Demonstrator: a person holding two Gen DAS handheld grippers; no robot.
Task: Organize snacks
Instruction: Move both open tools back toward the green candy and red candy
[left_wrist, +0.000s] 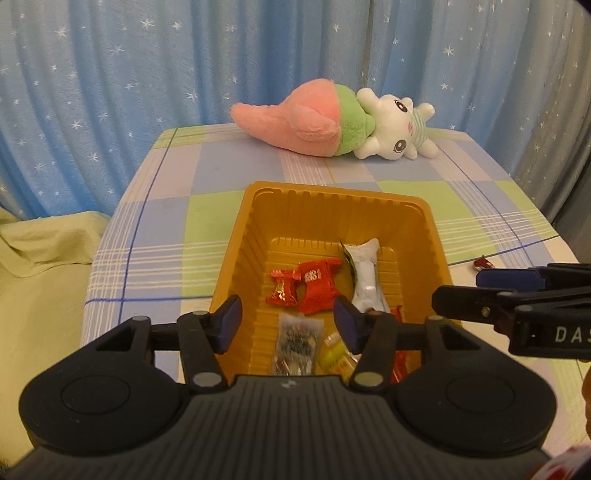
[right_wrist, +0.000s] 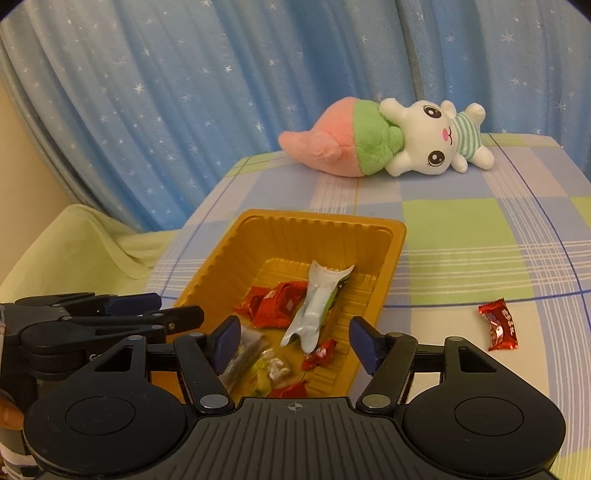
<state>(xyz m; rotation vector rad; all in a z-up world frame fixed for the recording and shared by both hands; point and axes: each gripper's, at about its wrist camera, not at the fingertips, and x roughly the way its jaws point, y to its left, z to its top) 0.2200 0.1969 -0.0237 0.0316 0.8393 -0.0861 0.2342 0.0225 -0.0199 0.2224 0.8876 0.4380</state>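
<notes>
Yellow tray (right_wrist: 384, 258) holds red snack packets (right_wrist: 275, 302) and white pouch (right_wrist: 314, 310).

Snack packets (right_wrist: 284, 314) are being held in the tray (right_wrist: 391, 251) near the table's (right_wrist: 461, 229) front edge; one candy (right_wrist: 498, 329) is lying right of it, a plush toy (right_wrist: 384, 144) along the far edge.

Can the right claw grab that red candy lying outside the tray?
Probably yes. The red candy lies alone on the cloth beside the tray, with nothing around it, and the right claw is open and holds nothing.
</notes>
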